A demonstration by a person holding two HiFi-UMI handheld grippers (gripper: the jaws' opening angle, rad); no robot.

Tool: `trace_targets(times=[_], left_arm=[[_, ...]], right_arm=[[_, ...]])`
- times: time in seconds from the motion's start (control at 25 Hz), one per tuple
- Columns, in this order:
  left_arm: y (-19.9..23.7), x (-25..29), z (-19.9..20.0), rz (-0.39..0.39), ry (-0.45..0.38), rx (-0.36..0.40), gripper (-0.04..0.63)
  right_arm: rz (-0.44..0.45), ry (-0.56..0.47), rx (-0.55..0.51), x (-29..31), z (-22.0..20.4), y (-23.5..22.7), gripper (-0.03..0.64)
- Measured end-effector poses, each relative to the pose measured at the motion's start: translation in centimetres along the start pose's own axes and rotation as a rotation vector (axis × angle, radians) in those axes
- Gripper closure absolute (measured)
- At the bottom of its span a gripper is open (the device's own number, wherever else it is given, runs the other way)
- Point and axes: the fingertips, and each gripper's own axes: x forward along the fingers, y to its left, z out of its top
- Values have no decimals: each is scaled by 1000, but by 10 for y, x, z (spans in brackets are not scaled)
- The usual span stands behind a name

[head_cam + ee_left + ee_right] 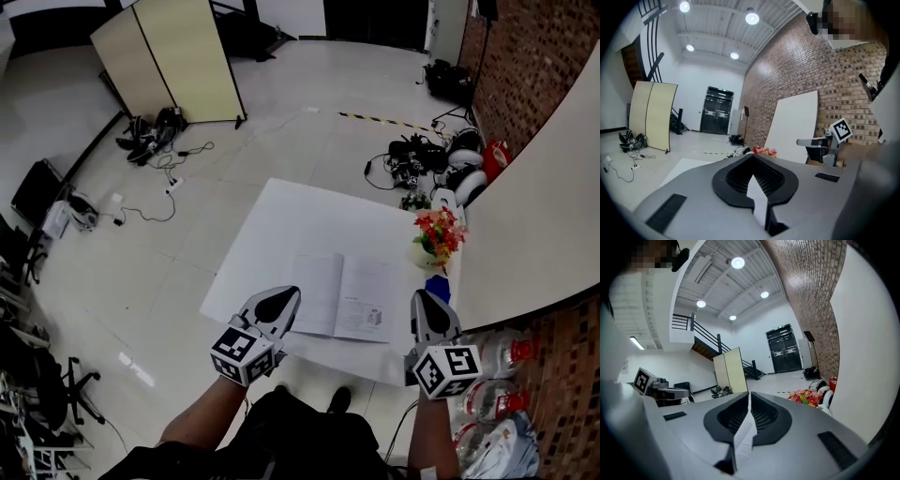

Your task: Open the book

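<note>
One open white paper book [342, 297] lies flat near the front edge of the single white rectangular surface [281, 216], bare room beyond it. My left claw [279, 302] is closed on a thin plain white sheet [757, 199]. My right claw [424, 305] is closed on a printed white sheet [743, 437].

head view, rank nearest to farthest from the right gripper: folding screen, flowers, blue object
1. blue object, just ahead of the right gripper, at the table's right edge
2. flowers, beyond it, same edge
3. folding screen, far left on the floor
</note>
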Motion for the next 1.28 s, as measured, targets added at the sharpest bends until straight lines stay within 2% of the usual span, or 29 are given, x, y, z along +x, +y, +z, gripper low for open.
trace_targets(times=[0.12,0.24,0.32,0.44,0.48,0.6,0.68,0.92,1.28], left_arm=[[-4,-39,0,2,-4,-22,600],[-7,-76,3,-17,-57,-24,600],[-9,-101,-1,-38,-73,30,600],[-14,-142,-9,-92,-66,134,601],[-14,-155,-13,-110,-62,134,601],[-10,-189,-20,-128,-58,44,600],[-16,-205,-22,-130,-68,13,601],[-72,-247,-24,-138,-95,16,600],[-195,-313,-41,-87,-107,-29,600]], right_arm=[[-13,-30,-4,-21,6,23,614],[-53,-10,-28,-40,-2,52,614],[-81,-18,-18,-55,-9,74,614],[-70,-41,3,-79,-18,122,615],[-75,-31,-11,-87,-22,138,615],[-94,-12,-38,-111,-25,179,615],[-94,-15,-62,-132,-21,195,614],[-65,-42,-96,-202,-25,219,615],[33,-51,-103,-325,-54,226,615]])
